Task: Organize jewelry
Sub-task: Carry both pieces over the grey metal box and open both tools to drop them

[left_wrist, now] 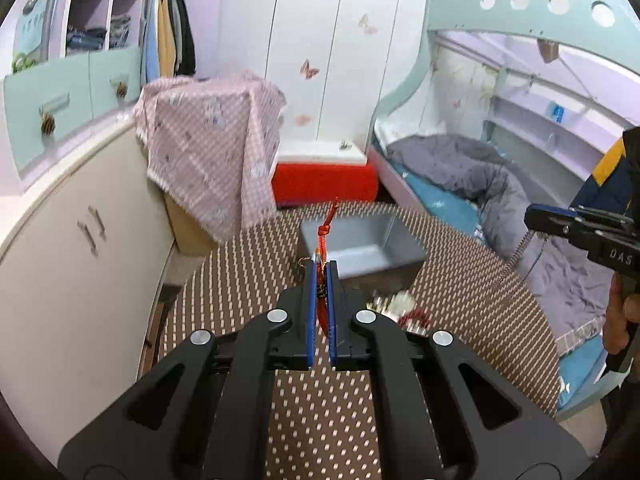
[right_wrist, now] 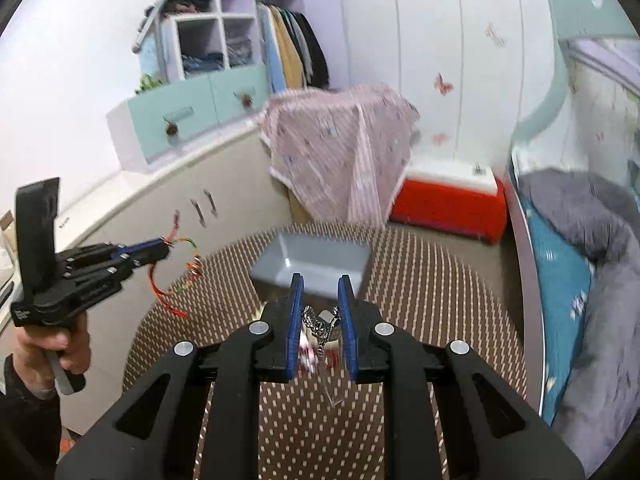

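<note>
I see even, fairly bright indoor light with soft shadows, heavy fisheye bending and dark corners at both views' edges, and motion blur smearing the checked cloth [right_wrist: 340,152] and cabinets beyond my jaws.

left tool [left_wrist: 321,270] pinched closed and raised, right tool [right_wrist: 320,286] parted.

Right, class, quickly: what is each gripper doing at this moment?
Left gripper: closed on the red cord bracelet, held above the table.
Right gripper: open, over the silver chain, not gripping it.
</note>
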`<control>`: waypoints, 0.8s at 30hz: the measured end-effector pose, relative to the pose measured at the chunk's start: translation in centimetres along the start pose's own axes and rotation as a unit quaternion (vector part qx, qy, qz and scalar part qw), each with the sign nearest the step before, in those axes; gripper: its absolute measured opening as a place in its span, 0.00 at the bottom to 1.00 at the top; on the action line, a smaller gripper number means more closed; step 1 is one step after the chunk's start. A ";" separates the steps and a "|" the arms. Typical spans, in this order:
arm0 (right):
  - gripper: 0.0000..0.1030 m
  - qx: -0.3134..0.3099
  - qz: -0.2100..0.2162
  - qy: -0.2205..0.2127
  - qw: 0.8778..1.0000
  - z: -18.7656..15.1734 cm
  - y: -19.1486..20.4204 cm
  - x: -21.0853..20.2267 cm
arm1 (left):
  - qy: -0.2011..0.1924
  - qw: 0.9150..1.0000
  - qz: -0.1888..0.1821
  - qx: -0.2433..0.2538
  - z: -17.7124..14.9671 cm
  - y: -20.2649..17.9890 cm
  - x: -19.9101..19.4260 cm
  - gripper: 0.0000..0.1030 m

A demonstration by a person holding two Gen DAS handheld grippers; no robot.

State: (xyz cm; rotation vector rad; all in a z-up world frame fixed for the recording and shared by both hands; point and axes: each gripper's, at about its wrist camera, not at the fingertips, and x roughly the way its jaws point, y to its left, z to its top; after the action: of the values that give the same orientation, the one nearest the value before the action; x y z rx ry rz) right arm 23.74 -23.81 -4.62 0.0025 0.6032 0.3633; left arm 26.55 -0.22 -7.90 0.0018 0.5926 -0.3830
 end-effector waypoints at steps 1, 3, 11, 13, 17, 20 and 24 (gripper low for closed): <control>0.15 -0.007 0.002 -0.009 1.000 1.0 0.1 -0.3 | -0.007 1.000 -0.004 0.001 0.8 -0.1 -0.1 0.04; 0.15 -0.019 0.002 -0.028 0.999 2.7 0.4 -1.0 | -0.018 1.000 -0.008 0.005 1.8 -0.3 -0.2 0.04; 0.15 -0.037 0.040 -0.074 0.996 9.3 1.2 -1.2 | -0.033 0.999 -0.020 0.019 6.0 -1.1 1.7 0.04; 0.15 -0.037 0.038 -0.073 0.996 10.2 1.2 -0.4 | -0.028 0.999 -0.023 0.017 6.7 -1.2 2.7 0.04; 0.15 -0.020 0.050 -0.050 0.997 11.1 0.2 2.8 | -0.010 0.999 -0.031 0.011 7.3 -1.2 5.0 0.04; 0.15 -0.004 0.055 -0.019 0.998 10.7 -0.8 5.6 | 0.013 0.999 -0.039 0.002 7.3 -1.2 7.4 0.05; 0.22 0.038 0.050 0.021 0.998 8.9 -2.8 8.9 | 0.040 0.999 -0.034 -0.012 6.5 -0.7 10.6 0.07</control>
State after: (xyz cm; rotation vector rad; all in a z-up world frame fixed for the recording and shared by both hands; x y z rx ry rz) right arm 36.41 -22.49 -2.52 0.0976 0.6601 0.4388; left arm 37.87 -5.29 -8.20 -0.0257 0.6766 -0.4429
